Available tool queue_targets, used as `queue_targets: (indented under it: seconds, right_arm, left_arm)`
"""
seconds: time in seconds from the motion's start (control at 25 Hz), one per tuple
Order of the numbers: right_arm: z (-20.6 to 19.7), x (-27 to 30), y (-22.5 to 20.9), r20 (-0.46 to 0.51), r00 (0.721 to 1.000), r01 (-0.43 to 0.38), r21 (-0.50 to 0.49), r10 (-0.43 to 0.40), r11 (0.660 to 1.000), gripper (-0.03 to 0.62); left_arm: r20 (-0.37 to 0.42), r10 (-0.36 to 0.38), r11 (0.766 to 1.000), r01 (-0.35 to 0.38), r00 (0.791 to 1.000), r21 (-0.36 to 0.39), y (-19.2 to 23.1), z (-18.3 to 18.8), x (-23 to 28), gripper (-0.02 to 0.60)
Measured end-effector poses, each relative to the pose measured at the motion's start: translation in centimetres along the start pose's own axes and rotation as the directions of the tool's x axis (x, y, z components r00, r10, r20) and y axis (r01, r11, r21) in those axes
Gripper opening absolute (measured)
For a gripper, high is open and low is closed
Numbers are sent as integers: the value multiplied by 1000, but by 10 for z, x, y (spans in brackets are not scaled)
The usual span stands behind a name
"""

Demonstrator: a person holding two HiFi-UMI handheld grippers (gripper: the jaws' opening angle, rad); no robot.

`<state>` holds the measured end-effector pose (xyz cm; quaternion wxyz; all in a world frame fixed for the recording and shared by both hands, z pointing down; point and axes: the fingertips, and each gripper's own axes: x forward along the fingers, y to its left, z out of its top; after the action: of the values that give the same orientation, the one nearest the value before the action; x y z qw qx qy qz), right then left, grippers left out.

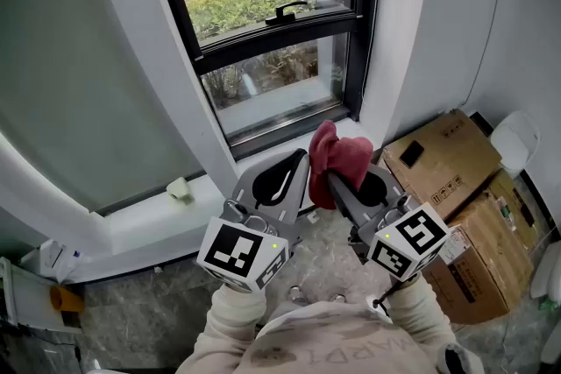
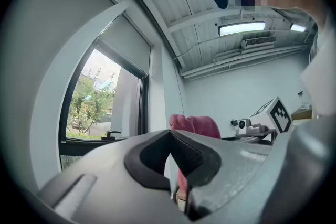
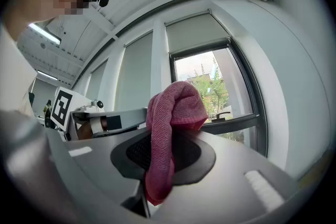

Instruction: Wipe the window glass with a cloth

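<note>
A dark red cloth [image 1: 337,155] hangs bunched from my right gripper [image 1: 335,181], which is shut on it just below the window. The same cloth [image 3: 171,113] drapes over the right gripper's [image 3: 164,136] dark pads in the right gripper view. My left gripper [image 1: 298,164] sits close beside it on the left, jaws together and holding nothing. In the left gripper view the cloth [image 2: 195,126] shows just beyond the left gripper [image 2: 172,136]. The window glass [image 1: 263,81] in its black frame lies ahead and above, with a black handle [image 1: 289,10] on the middle bar.
A white sill [image 1: 149,219] runs under the window and carries a small pale green object [image 1: 179,188]. Cardboard boxes [image 1: 443,162] are stacked against the wall on the right. An orange cup [image 1: 63,299] stands at the lower left. Grey stone floor lies below.
</note>
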<state>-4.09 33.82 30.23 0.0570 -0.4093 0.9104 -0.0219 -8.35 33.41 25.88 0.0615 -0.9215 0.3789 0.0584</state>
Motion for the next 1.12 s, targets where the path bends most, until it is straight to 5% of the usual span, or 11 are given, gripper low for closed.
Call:
queue_targets:
  seconds: [0.64,1.12]
  right_arm:
    - [11,22,-18,8,1000,21,-16,-21,1000,86]
    - [11,67,-10,56,998,35,-8,-34,999,92]
  left_arm:
    - [-7,2,999,-2,1000,40,12,-7,18,0]
    - [-8,20,998,-19,1000,54,71,-14,9,0]
